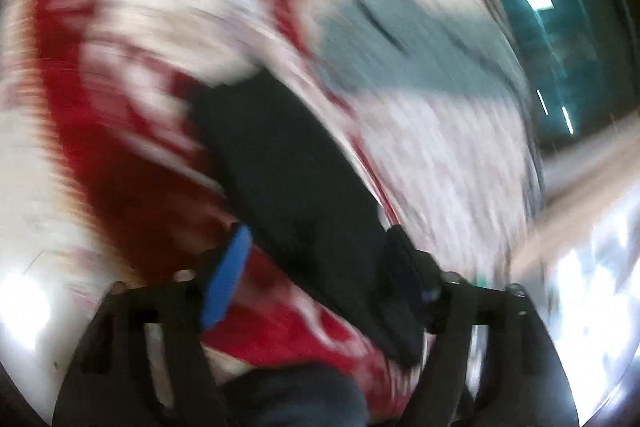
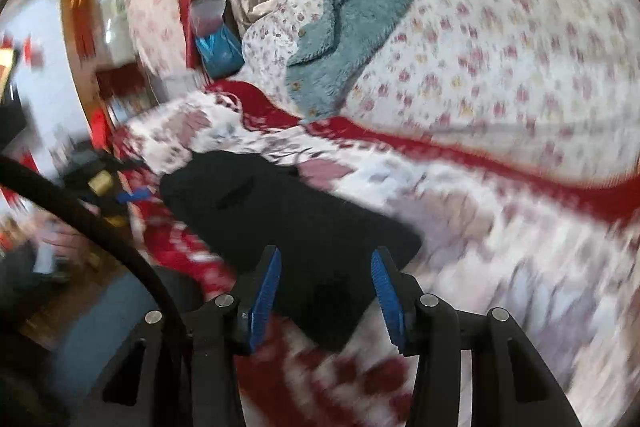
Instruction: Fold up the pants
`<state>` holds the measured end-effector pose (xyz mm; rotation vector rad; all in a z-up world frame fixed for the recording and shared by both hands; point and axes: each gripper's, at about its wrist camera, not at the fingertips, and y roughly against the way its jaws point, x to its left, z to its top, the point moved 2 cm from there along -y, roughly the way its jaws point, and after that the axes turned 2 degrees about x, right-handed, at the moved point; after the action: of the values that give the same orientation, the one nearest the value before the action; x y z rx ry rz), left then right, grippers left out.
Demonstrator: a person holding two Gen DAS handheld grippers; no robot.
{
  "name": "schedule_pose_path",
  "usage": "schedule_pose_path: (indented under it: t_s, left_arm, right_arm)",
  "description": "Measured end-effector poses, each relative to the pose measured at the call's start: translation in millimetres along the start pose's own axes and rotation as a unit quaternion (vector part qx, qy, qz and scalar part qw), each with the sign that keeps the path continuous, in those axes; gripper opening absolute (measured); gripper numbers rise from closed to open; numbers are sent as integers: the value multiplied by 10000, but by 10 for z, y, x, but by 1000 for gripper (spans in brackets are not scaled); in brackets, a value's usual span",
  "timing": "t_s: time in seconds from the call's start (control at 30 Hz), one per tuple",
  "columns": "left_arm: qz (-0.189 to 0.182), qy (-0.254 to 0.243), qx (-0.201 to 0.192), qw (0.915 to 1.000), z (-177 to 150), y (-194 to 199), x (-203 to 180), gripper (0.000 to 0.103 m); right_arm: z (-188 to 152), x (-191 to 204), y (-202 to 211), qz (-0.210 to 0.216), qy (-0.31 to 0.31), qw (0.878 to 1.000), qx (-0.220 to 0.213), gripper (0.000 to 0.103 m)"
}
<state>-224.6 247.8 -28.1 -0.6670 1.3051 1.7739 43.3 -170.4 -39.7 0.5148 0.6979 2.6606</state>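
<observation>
Black pants (image 2: 280, 219) on floral quilt (image 2: 500, 47). Right gripper (image 2: 326, 291): jaws apart above them. Left gripper (image 1: 316, 275): jaws apart, cloth between. Teal blanket (image 2: 344, 23) sharp only in right view.

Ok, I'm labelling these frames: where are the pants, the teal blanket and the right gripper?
pants (image 2: 296, 223), right wrist view, middle of the black cloth.
teal blanket (image 2: 352, 27), right wrist view, its fuzzy middle.
right gripper (image 2: 326, 301), right wrist view, between its blue fingertips.

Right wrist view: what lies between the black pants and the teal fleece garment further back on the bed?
In the right wrist view, between the black pants and the teal fleece garment lies only bedding: a floral quilt with a red band.
</observation>
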Motion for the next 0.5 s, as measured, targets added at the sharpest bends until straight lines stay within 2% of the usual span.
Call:
schedule_pose_path:
  t_s: [0.07, 0.1, 0.17, 0.23, 0.27, 0.3, 0.33, 0.43, 0.5]
  left_arm:
    - [13, 478, -122, 9988, 138, -1, 234, 76]
    - [-135, 651, -19, 9978, 197, -70, 313, 76]
    - [-370, 827, 212, 9957, 228, -229, 354, 76]
    - [-469, 1001, 399, 9931, 214, -373, 376, 76]
    - [-470, 1047, 359, 9927, 209, -398, 374, 77]
    - [-541, 1059, 288, 9925, 219, -418, 362, 83]
    - [-643, 1074, 261, 9918, 235, -429, 349, 87]
    - [-890, 1256, 239, 9878, 263, -471, 318, 87]
    - [-960, 1192, 236, 9879, 283, -469, 266, 86]
  right_arm:
    - [-85, -61, 80, 341, -494, 9981, -133, 45]
    - [-138, -110, 109, 477, -751, 9957, -261, 45]
    - [-235, -186, 124, 558, -1041, 9921, -422, 45]
    - [-367, -299, 83, 534, -1450, 9872, -403, 45]
    - [-426, -372, 42, 515, -1773, 9824, -279, 45]
    - [-445, -407, 31, 525, -1923, 9797, -227, 45]
    - [-446, -422, 32, 562, -1973, 9784, -243, 45]
    - [-445, -400, 51, 712, -1955, 9776, -313, 45]
    - [-445, -392, 28, 721, -1949, 9778, -276, 45]
